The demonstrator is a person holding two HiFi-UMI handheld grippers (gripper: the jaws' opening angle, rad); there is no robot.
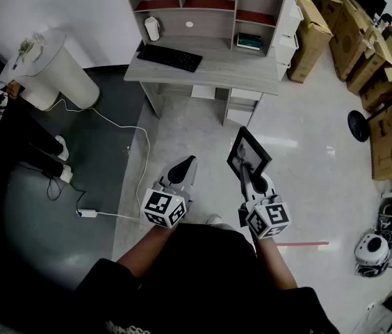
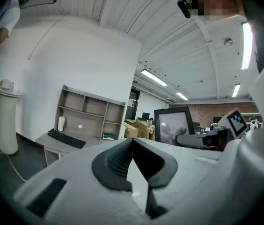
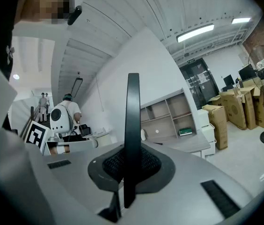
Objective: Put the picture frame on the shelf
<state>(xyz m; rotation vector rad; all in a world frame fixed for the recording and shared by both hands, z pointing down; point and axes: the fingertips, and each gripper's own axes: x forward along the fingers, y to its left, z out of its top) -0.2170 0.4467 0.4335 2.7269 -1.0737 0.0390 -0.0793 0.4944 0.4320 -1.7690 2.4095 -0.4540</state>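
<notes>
Head view steeply down; gripper views level, all sharing shelf (image 1: 203, 21).

The picture frame (image 1: 249, 156) is black, the shelf (image 1: 213, 23) grey.

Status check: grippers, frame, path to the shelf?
Right gripper shut on picture frame, edge-on between jaws. Left gripper shut, empty. Shelf across bare floor, nothing in between.

Black shirt (image 1: 203, 284); grey left gripper (image 1: 190, 160) and right gripper (image 1: 244, 175), each with a black-and-white marker cube (image 1: 162, 209).
</notes>
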